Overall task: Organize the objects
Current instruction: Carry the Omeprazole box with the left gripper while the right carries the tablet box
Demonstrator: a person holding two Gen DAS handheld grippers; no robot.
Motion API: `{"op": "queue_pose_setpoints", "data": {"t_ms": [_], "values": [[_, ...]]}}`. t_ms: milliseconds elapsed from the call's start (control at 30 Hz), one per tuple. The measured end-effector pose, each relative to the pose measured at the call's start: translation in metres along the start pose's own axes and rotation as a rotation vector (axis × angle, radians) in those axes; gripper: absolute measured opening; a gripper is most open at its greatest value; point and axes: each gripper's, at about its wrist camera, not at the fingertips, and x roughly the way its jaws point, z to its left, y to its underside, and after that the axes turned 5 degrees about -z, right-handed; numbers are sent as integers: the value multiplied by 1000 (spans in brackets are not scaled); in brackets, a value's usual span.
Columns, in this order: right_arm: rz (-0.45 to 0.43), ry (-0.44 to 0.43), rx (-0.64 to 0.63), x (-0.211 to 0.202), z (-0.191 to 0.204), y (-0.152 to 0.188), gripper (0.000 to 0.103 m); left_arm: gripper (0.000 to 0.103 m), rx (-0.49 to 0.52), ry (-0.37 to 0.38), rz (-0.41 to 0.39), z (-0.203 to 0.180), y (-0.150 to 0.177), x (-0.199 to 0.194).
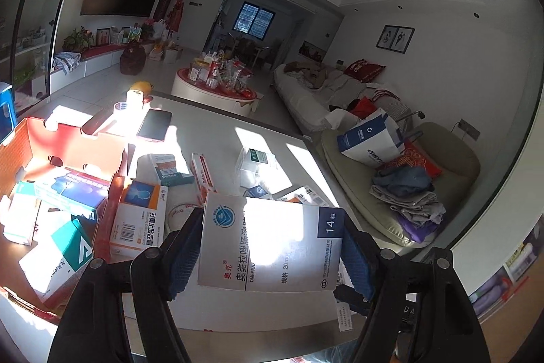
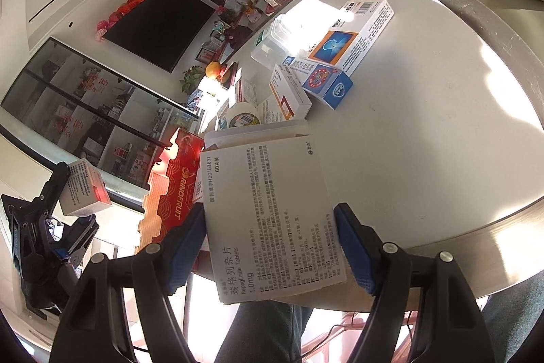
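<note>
At the surface's (image 1: 217,138) left edge sits the red carton (image 1: 68,145), already holding several medicine boxes (image 1: 64,193), so sorting looks partly done, by my read; plenty left: an orange-and-blue box (image 1: 139,216) just beside the carton wall, a teal box (image 1: 168,169), a slim red-print box (image 1: 203,171), a clear plastic container (image 1: 255,164), a tape roll (image 2: 243,114), plus a loose cluster of boxes (image 2: 326,70) further out; left claw (image 1: 268,247) is clamped on the omeprazole box (image 1: 268,244), pads on its two long side edges, box lifted clear of the surface, long axis running away from the camera and slightly tilted, printed face up, "14" end on the far right corner; right claw (image 2: 272,247) is clamped on the repaglinide box (image 2: 268,216), held off the near edge of the surface over the person's lap, long axis also pointing forward along the fingers, opened flap end farthest from the claw; both look bound for the carton, neither placed yet.
</note>
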Motion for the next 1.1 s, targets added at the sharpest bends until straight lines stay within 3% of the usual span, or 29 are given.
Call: {"op": "queue_pose_setpoints", "data": {"t_ms": [267, 467, 700, 767, 900, 1100], "values": [[-2, -26, -19, -1, 9, -1, 75, 79, 27, 88, -35, -9, -15, -7], [-16, -33, -21, -6, 11, -1, 75, 79, 53, 79, -33, -14, -15, -7], [-11, -34, -18, -4, 11, 1, 75, 79, -67, 107, 2, 5, -13, -4], [-4, -25, -29, -2, 12, 3, 75, 79, -91, 80, 11, 12, -11, -5], [12, -10, -73, 3, 20, 9, 75, 79, -38, -22, -2, 14, -5, -11], [53, -24, -78, 15, 23, 18, 75, 79, 7, -97, 19, 17, 6, -14]]}}
